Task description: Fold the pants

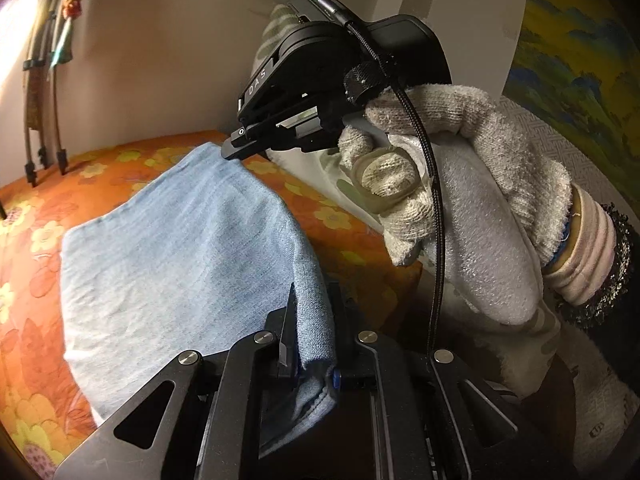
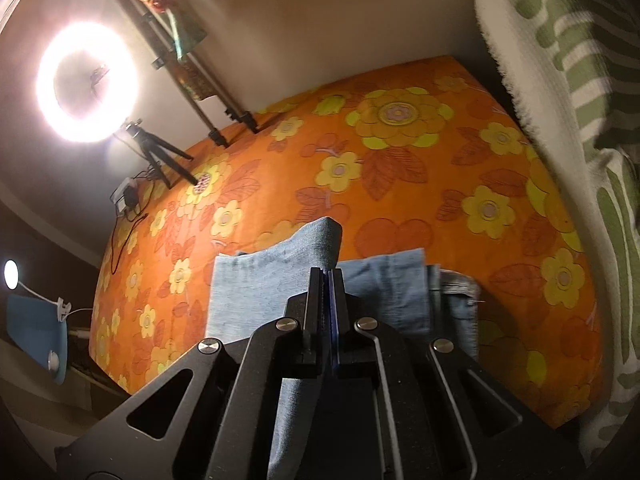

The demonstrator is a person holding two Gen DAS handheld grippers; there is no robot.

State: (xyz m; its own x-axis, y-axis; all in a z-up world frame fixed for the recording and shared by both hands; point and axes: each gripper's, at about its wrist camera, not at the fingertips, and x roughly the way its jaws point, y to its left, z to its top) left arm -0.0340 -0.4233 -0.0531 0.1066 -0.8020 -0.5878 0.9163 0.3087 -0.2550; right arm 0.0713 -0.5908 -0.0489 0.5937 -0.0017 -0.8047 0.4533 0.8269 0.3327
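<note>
The pants (image 1: 176, 248) are light blue denim, lying folded on the orange flowered bedspread (image 1: 32, 216). My left gripper (image 1: 310, 292) is shut on the near right edge of the pants. My right gripper (image 1: 230, 152), held by a gloved hand (image 1: 472, 168), pinches the far corner of the same fabric. In the right wrist view my right gripper (image 2: 329, 276) is shut on a raised fold of the pants (image 2: 260, 292), with the waistband end (image 2: 456, 296) lying to the right.
A bright ring light (image 2: 86, 84) on a small tripod (image 2: 160, 156) and further tripod legs (image 2: 224, 120) stand at the bed's far edge by the wall. A green-and-white patterned cloth (image 2: 580, 120) hangs at the right. A painting (image 1: 576, 76) is at the right.
</note>
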